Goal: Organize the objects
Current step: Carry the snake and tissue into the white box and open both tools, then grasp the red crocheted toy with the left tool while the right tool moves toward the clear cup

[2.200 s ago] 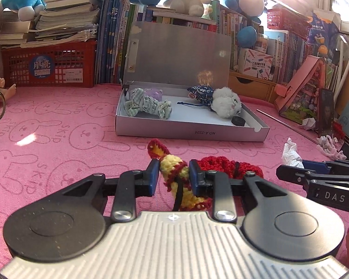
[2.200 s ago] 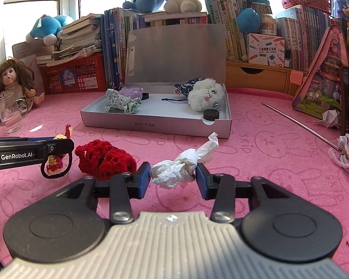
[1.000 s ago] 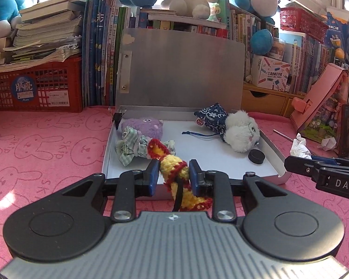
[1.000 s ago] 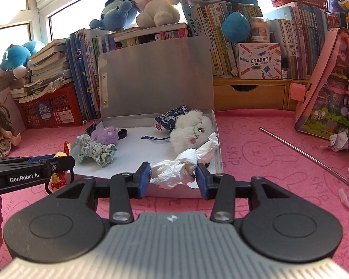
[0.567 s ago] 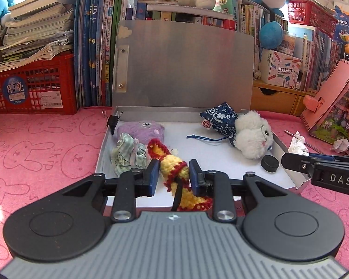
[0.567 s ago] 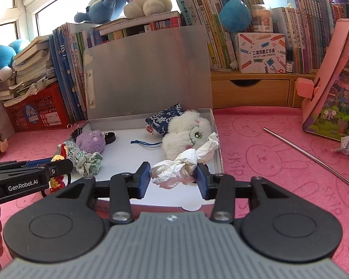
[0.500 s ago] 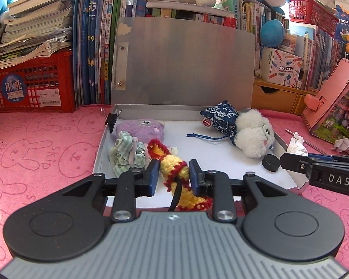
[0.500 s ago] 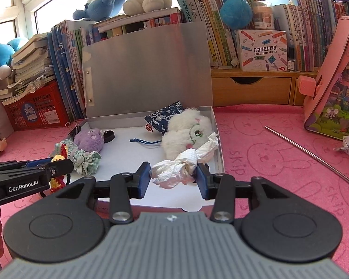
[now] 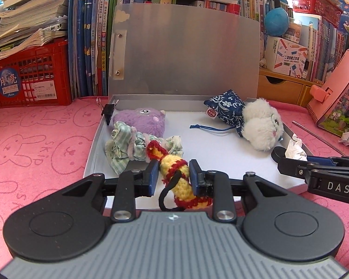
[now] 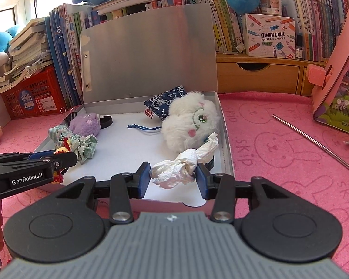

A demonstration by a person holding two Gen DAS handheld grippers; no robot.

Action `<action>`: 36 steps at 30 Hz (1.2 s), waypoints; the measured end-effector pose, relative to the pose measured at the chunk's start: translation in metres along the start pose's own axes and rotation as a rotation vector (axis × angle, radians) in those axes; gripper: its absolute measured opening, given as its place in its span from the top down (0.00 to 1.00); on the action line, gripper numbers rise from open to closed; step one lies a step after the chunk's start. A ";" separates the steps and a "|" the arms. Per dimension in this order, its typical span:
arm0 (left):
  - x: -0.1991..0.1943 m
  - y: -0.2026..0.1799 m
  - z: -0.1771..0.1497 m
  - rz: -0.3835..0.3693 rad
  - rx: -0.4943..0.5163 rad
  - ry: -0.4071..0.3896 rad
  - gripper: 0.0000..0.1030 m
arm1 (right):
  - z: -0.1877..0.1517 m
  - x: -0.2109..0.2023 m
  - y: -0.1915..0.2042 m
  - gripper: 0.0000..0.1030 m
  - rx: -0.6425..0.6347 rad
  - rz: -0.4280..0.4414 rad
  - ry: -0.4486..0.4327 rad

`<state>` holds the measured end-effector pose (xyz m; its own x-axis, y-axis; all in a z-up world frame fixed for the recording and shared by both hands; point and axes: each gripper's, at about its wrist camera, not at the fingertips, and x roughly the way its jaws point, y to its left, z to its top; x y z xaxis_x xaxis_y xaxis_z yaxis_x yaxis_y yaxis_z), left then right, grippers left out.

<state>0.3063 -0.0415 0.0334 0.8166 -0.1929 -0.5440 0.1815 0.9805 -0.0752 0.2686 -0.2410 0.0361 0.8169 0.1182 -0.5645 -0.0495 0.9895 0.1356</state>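
Both grippers have advanced over the open box (image 9: 93,155). Left gripper (image 9: 172,174) clamps the knitted toy (image 9: 174,169); right gripper (image 10: 173,177) clamps the crumpled tissue (image 10: 174,169). Release remains.

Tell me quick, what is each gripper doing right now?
Left gripper: closed on a yellow and red crochet toy.
Right gripper: closed on a crumpled white tissue.
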 end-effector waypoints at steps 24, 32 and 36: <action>-0.030 -0.001 0.003 0.011 0.021 -0.069 0.17 | -0.002 -0.015 0.002 0.30 0.018 0.010 -0.023; -0.051 0.000 -0.002 -0.005 0.024 -0.077 0.16 | -0.009 -0.031 0.001 0.28 0.010 0.026 -0.023; -0.063 -0.003 -0.006 -0.025 0.032 -0.083 0.15 | -0.012 -0.041 0.001 0.28 0.000 0.032 -0.027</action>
<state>0.2512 -0.0317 0.0633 0.8541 -0.2208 -0.4708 0.2186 0.9740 -0.0601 0.2287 -0.2440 0.0495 0.8303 0.1473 -0.5376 -0.0758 0.9853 0.1529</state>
